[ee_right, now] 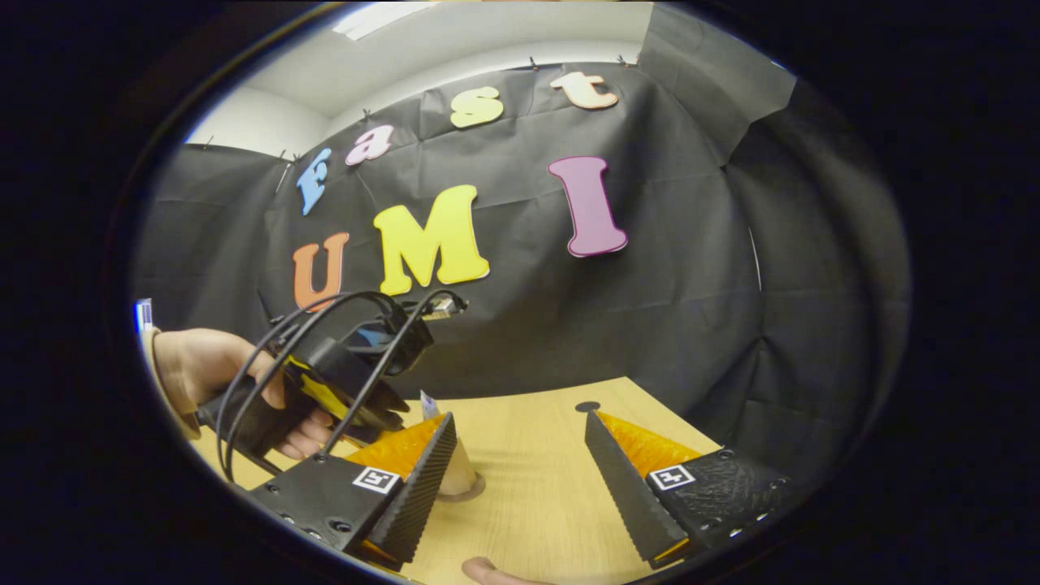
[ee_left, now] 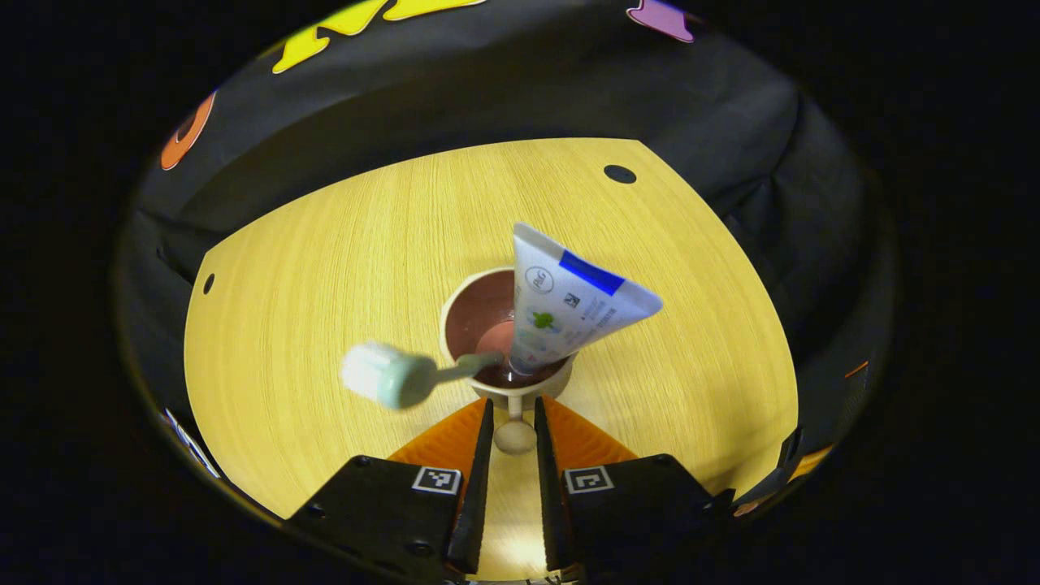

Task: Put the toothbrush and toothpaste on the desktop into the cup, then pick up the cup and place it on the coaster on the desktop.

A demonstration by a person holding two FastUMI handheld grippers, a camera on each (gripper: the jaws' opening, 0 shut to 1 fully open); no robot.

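Left gripper view
- Left gripper: its two fingers are clenched on the cup's handle, pressing it from both sides.
- Cup: stands upright on the wooden desktop, just ahead of the fingers.
- Toothpaste: stands in the cup, leaning right, crimped end up.
- Toothbrush: handle in the cup, head hanging out over the left rim.

Right gripper view
- Right gripper: released, fingers wide apart above the desktop.
- Cup: partly hidden behind the right gripper's left-hand finger, with a coaster edge showing at its base.
- Hand: holds the left gripper at left.
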